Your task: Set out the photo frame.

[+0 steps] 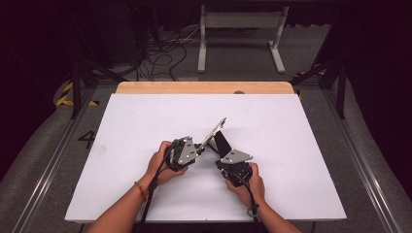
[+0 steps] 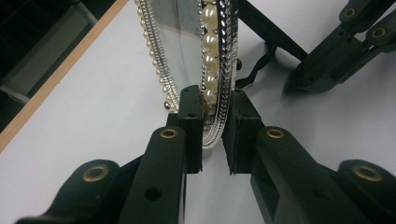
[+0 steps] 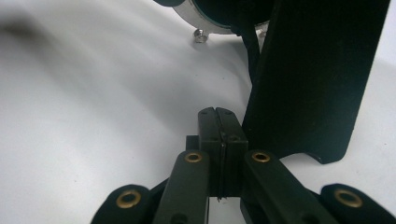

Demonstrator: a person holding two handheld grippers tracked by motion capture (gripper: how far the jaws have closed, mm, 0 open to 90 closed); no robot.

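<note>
Mirror [image 1: 216, 129] tilted on white table [image 1: 145, 126].

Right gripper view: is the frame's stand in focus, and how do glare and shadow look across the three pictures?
Right gripper view: the black stand is close, dark and soft-edged. Left gripper view: the pearl-edged frame is fairly sharp, and its glass mirrors dark surroundings. High view: the white table is evenly lit, with a dark room around it and faint shadows.

A framed mirror [image 2: 187, 51] with glossy glass, a shiny silver-coloured metal-look rim and smooth pearl-like beads sits between the matt black plastic jaws of the left hand-held gripper [image 2: 212, 135]. Behind it stands its matt black stand [image 3: 313, 79]. Beneath lies a smooth white matt worktop [image 1: 145, 126] with a pale wooden far edge.
</note>
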